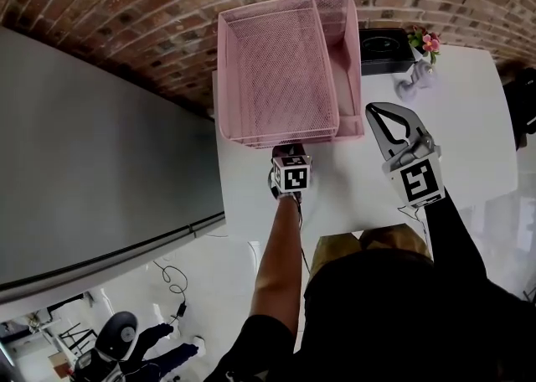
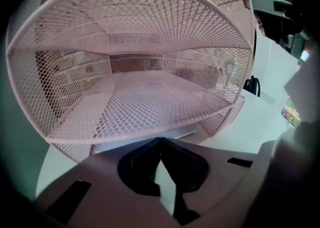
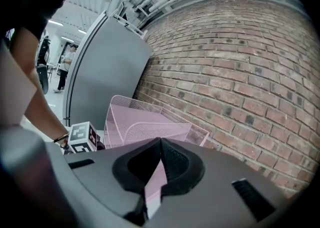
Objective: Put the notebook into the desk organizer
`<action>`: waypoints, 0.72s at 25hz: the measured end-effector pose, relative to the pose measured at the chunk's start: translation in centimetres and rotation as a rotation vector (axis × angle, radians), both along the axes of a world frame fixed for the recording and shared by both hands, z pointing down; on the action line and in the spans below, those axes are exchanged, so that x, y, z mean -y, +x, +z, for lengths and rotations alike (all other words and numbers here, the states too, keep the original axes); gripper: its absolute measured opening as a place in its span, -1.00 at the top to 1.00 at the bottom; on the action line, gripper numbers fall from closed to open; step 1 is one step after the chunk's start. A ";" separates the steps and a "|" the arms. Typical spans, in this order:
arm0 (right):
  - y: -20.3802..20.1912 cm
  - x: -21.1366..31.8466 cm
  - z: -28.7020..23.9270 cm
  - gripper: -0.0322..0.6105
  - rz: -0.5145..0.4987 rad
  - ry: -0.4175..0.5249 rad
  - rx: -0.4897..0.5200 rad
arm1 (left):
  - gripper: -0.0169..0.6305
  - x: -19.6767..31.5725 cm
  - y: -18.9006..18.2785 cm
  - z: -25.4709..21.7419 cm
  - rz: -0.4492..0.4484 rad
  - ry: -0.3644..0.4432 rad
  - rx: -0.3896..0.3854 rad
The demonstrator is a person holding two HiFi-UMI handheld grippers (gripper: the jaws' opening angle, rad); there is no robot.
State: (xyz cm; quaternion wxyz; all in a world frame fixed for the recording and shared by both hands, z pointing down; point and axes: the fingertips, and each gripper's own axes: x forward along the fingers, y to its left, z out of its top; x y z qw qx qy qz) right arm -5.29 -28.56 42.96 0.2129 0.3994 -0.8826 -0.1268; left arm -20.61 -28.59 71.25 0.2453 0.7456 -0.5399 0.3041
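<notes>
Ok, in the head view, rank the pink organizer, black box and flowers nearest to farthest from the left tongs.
1. Pink organizer, directly ahead of the left tongs.
2. Black box, beyond the organizer's right side.
3. Flowers, farthest, at the far right.

light: bright, even, overhead strips | edges: fisheye warp, dark vignette | near foreground: soft blur

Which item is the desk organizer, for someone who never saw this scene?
Find the white table by the brick wall. At its far end stands the desk organizer, a stack of trays. It alone is pink wire mesh; the black box beside it is solid.
</notes>
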 end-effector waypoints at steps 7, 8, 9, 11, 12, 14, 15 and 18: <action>0.0 -1.4 -0.4 0.83 0.001 0.011 0.027 | 0.90 -1.7 -0.1 -0.5 -0.003 0.003 0.009; 0.0 -1.6 -0.6 0.83 0.000 0.015 0.029 | 0.90 -2.2 -0.1 -0.6 -0.005 0.004 0.010; 0.1 -1.8 -0.7 0.83 -0.001 0.018 0.033 | 0.90 -2.7 0.0 -0.6 -0.008 0.004 0.010; 0.3 -2.2 -0.8 0.83 -0.003 0.020 0.043 | 0.90 -3.5 0.0 -0.8 -0.018 0.006 0.010; 0.3 -2.4 -0.9 0.83 -0.006 0.019 0.048 | 0.90 -3.9 0.1 -1.1 -0.022 0.009 0.009; 0.3 -2.7 -1.3 0.83 -0.014 0.020 0.061 | 0.90 -4.6 0.4 -1.7 -0.027 0.021 0.008; 0.4 -2.8 -1.5 0.83 -0.018 0.021 0.066 | 0.90 -5.0 0.6 -2.2 -0.031 0.029 0.005; 0.9 -3.1 -1.9 0.83 -0.038 0.031 0.071 | 0.90 -5.7 1.2 -3.8 -0.055 0.064 -0.001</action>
